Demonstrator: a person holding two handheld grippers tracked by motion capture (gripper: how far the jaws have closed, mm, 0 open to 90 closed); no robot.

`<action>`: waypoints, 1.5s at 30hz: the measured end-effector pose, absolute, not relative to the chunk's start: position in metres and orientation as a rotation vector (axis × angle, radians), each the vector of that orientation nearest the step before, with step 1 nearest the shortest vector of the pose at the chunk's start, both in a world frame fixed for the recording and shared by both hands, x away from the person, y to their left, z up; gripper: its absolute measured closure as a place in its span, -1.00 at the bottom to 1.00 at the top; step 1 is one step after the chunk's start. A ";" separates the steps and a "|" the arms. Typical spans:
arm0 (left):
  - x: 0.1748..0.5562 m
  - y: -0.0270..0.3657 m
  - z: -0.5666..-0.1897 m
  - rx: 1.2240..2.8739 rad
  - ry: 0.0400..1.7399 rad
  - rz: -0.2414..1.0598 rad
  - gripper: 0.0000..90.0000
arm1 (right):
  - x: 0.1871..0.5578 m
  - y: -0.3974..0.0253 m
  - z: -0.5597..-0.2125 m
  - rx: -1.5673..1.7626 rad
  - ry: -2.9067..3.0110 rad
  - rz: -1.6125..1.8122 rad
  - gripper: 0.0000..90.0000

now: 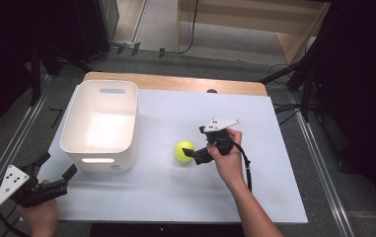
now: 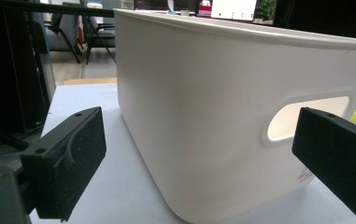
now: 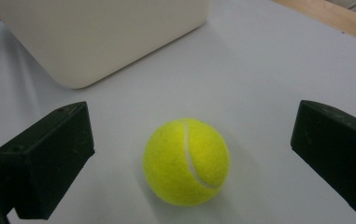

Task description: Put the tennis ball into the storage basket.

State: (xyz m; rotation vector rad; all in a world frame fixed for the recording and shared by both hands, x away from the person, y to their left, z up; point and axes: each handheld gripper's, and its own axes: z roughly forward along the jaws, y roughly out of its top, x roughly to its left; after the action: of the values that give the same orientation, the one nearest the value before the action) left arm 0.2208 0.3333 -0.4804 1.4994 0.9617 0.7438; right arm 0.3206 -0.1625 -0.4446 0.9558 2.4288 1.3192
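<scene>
While the left gripper waits with jaws wide at the near left corner of the table, the tennis ball lies mid-table, straight ahead between the wide-open jaws of the nearer right gripper, beside the white bin.

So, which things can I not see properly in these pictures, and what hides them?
- Tennis ball, high view: its right side is covered by the right gripper.
- White bin, left gripper view: the inside is hidden by its own wall; the red label near the handle slot is partly behind the gripper's right-hand jaw and too small to read.
- White bin, right gripper view: cut off by the top edge.
</scene>
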 end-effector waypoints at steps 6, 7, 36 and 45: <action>0.221 0.333 -0.480 1.498 0.963 0.743 -0.94 | 0.323 -0.159 -0.448 0.951 2.448 1.313 -1.00; 0.221 0.333 -0.480 1.500 0.962 0.743 -0.94 | 0.324 -0.158 -0.450 0.951 2.459 1.309 -1.00; 0.221 0.333 -0.480 1.498 0.962 0.743 -0.94 | 0.336 -0.145 -0.468 0.964 2.556 1.217 -1.00; 0.221 0.333 -0.480 1.497 0.962 0.742 -0.94 | 0.338 -0.142 -0.474 0.966 2.586 1.185 -1.00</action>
State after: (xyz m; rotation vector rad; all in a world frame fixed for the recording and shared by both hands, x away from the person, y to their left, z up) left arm 0.2210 0.3331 -0.4805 1.4971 0.9620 0.7418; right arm 0.3381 -0.1420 -0.4737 0.9664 2.5859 1.1848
